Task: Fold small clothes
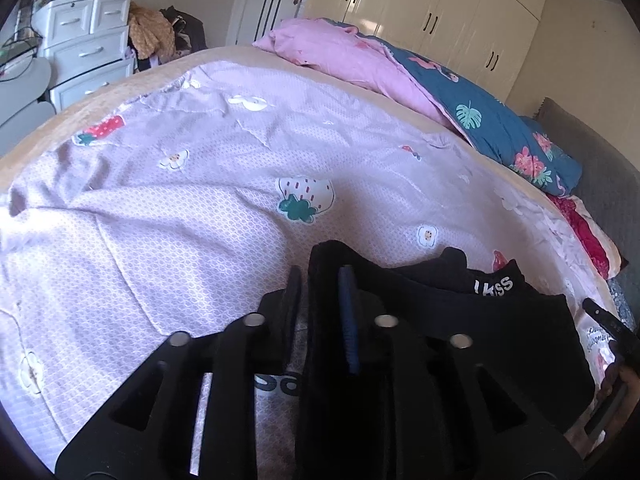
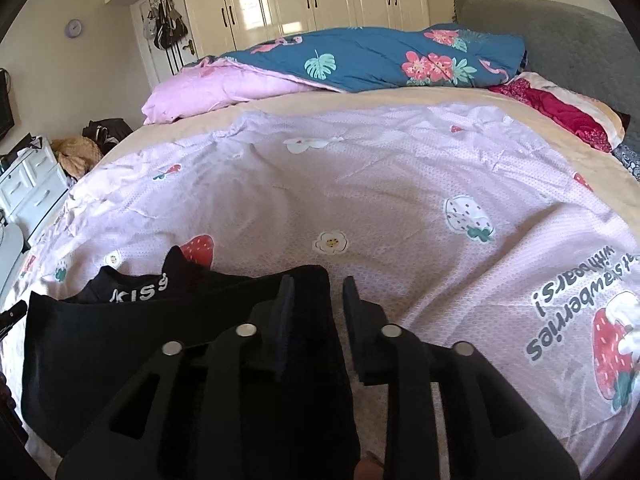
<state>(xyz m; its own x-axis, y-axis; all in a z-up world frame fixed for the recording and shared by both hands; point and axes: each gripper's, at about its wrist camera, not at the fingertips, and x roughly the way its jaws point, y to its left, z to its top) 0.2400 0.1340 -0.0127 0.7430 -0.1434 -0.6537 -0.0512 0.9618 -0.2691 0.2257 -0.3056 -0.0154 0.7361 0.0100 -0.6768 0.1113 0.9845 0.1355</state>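
A small black garment [image 1: 472, 320] with white lettering on its waistband lies on the pink strawberry-print sheet [image 1: 200, 208]. My left gripper [image 1: 320, 280] stands over the garment's left edge, jaws a little apart, with black cloth between the fingers. In the right wrist view the same garment [image 2: 120, 344] lies at the lower left. My right gripper [image 2: 316, 292] is open, its jaws straddling the garment's right corner. The tip of the right gripper shows at the left wrist view's right edge [image 1: 604, 320].
A rolled pink and blue floral quilt [image 2: 360, 60] lies across the far side of the bed. A red pillow [image 2: 560, 112] and grey headboard [image 2: 560, 32] are at the right. White drawers [image 1: 88, 40] and a clothes pile [image 1: 160, 32] stand beyond the bed's left side.
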